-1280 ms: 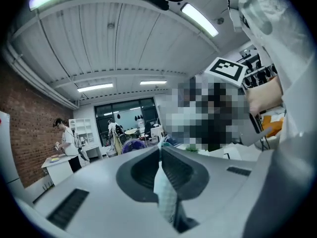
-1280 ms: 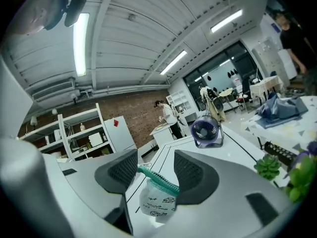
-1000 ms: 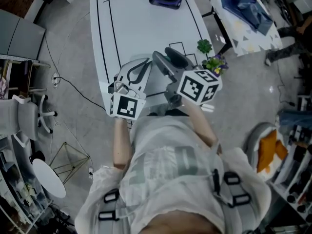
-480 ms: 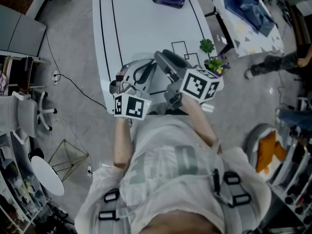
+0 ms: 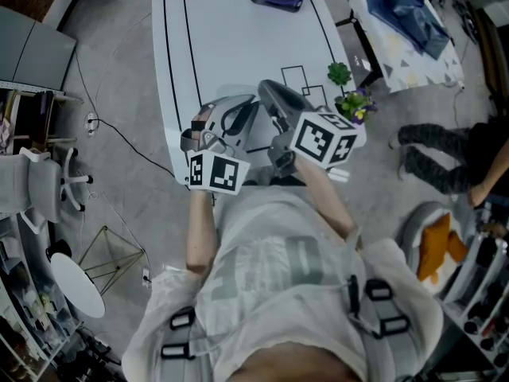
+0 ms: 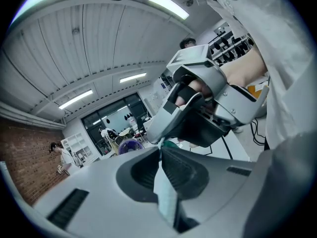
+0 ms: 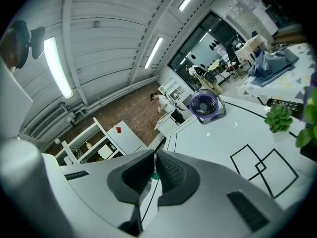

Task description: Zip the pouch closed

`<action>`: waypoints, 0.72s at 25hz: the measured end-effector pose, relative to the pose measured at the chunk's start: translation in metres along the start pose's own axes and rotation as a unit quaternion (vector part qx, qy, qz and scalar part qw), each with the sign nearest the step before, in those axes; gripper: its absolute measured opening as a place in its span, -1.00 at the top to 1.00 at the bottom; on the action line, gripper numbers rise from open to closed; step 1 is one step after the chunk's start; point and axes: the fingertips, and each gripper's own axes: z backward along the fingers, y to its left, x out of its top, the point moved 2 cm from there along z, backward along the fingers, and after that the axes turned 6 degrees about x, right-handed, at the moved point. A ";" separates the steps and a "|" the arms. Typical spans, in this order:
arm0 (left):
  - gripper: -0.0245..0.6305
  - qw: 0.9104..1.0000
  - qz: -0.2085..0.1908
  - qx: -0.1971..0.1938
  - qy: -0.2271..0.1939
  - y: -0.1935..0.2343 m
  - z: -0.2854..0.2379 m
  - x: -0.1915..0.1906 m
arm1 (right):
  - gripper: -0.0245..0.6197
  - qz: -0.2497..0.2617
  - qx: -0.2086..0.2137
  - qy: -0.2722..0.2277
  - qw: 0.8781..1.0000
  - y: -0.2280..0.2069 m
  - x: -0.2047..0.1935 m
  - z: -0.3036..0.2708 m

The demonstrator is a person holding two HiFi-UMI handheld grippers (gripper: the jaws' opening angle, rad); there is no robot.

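Pale, thin pouch (image 6: 166,195) material sits pinched between the jaws of the left claw (image 6: 161,150); grip is narrow and firm, and the sheet hangs down through the gap. Both claws are held up just above the near edge of the white tabletop (image 5: 231,38), so the pouch is in the air between them, not resting on anything.

Right claw (image 7: 154,155): jaws have just been closing and now stand pressed together on a small teal tab (image 7: 155,175) at their tips. Left gripper view shows the same tab right where the two claws meet.

Step in hand, as judged: grasp of the zip pull, pouch edge anchored by the left.

Next move calls for the right claw to draw the tab along the zip line, away from the left claw, while the left holds the fabric taut.

Not resolved:
- whether the tab is truly the slider: too small
- zip teeth and how far it is open: not visible
- head view: pouch hidden behind claw bodies
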 end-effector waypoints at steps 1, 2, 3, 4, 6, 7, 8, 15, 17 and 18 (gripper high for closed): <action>0.87 1.000 0.001 0.000 0.000 0.000 -0.001 0.000 | 0.87 0.004 -0.002 0.001 1.000 0.000 0.000 0.000; 0.87 1.000 0.002 0.001 0.001 0.000 -0.001 -0.001 | 0.88 0.007 -0.003 0.002 1.000 -0.001 0.000 -0.001; 0.87 1.000 0.003 0.001 0.001 0.000 -0.001 -0.001 | 0.88 0.009 -0.004 0.002 1.000 -0.001 0.000 -0.001; 0.87 1.000 0.004 0.001 0.002 0.000 -0.001 -0.001 | 0.89 0.011 -0.005 0.003 1.000 -0.001 0.001 -0.001; 0.87 1.000 0.005 0.001 0.003 0.001 -0.001 -0.002 | 0.89 0.013 -0.006 0.002 1.000 -0.001 0.001 -0.001; 0.87 1.000 0.005 0.000 0.002 0.001 -0.001 -0.001 | 0.89 0.014 -0.007 0.000 1.000 0.000 0.001 0.000; 0.87 1.000 0.005 0.000 0.002 0.001 0.000 -0.001 | 0.89 0.016 -0.007 -0.001 1.000 0.000 0.002 0.000; 0.87 1.000 0.014 0.006 -0.010 0.009 -0.001 0.004 | 0.89 0.032 -0.009 -0.015 0.999 0.003 0.009 0.001; 0.87 1.000 0.023 0.009 -0.014 0.012 0.001 0.006 | 0.89 0.044 -0.007 -0.022 0.999 0.006 0.013 0.002; 0.87 0.999 0.026 0.011 -0.017 0.014 0.002 0.007 | 0.90 0.055 -0.009 -0.025 0.998 0.007 0.015 0.002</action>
